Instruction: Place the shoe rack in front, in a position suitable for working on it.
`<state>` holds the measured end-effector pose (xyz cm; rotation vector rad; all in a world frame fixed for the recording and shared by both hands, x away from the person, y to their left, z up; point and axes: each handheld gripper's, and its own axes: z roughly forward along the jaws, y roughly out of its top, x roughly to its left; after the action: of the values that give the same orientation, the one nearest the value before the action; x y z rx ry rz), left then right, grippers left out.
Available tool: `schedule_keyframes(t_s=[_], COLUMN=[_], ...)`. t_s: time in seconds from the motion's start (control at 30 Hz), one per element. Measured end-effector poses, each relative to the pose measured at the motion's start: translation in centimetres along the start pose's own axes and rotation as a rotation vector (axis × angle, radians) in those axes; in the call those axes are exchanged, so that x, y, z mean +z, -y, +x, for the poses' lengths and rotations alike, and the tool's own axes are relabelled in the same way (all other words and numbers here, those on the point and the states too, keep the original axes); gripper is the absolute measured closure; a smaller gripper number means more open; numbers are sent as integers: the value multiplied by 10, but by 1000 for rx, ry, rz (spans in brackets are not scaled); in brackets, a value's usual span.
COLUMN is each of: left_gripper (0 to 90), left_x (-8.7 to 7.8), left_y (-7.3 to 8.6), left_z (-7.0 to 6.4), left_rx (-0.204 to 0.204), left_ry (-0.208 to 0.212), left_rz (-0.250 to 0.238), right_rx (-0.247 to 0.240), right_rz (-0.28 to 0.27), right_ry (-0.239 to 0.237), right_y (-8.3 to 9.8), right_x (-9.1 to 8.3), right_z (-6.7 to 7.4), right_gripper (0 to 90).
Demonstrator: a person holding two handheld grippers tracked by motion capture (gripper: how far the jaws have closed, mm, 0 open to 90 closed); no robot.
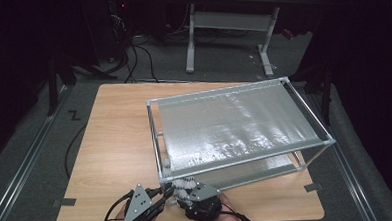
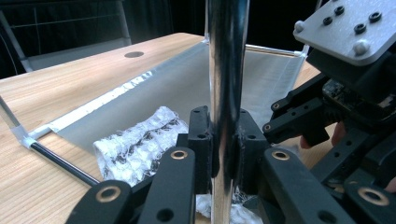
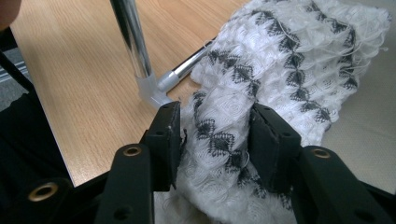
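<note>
A: What is the left gripper [image 2: 227, 154] doing?

B: It is clamping its jaws tight on the upright chrome post [image 2: 227, 70] at the near corner of the rack [image 1: 304, 111], in the middle of the left gripper view. It is steadying the frame.

A: And the right gripper [image 3: 215, 135]?

B: Its jaws are standing partly apart around a fold of the white knitted cloth [image 3: 289, 60], at the centre of the right gripper view. The pads are sitting at the fabric's sides; I judge they are not squeezing it yet.

A: Where is the cloth lying?

B: It is bunched on the rack's lower shelf, just beside that post, at the bottom centre of the high view [image 1: 183, 183], where both grippers are crowding together.

A: What could go wrong?

B: The loose knit could be snagging on the corner joint [image 3: 152, 93] if it is pulled sideways. A shallow bite could also be slipping off the fold, leaving the cloth behind on the wooden table [image 1: 120, 139].
</note>
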<state>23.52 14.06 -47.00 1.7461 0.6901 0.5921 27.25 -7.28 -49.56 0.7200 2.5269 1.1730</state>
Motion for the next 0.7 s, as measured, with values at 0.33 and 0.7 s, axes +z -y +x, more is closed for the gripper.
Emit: schedule_keyframes(t_s=[0.33,0.7], left_gripper=[800,801], left_x=[1,1], left_y=[0,0], left_z=[-1,-2], left_rx=[1,3], left_ry=[1,2], left_rz=[-1,-1], right_rx=[66,110], right_rz=[-55,-3], right_ry=[108,-15], right_y=[-4,-5], right_x=[1,17], right_z=[-16,-10], right_gripper=[404,636])
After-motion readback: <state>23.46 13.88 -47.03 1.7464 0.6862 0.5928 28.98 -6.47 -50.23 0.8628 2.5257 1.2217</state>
